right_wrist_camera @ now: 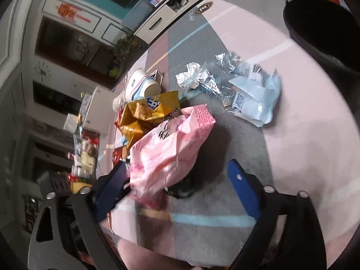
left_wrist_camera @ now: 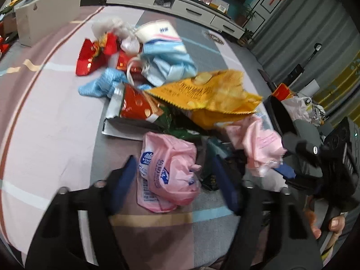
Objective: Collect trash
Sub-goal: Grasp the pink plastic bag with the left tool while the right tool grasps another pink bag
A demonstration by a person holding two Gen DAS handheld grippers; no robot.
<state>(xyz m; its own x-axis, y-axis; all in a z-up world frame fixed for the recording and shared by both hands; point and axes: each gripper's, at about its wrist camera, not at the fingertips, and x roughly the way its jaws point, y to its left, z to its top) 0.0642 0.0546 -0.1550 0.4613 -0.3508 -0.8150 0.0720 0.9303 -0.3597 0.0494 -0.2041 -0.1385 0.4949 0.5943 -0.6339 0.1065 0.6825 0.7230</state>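
The left tool stands half open around a pink bag, not pressing it. The right tool is wide around another pink bag; a yellow chip bag lies at 11 o'clock of it.

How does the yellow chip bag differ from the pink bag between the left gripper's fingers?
The yellow chip bag is stiff, torn-edged foil lying farther back on the pile; the pink bag is soft, crumpled plastic with blue print, nearest the left gripper. Both are empty wrappers on the striped cloth.

a white drawer cabinet behind the patterned carpet; a wall clock.
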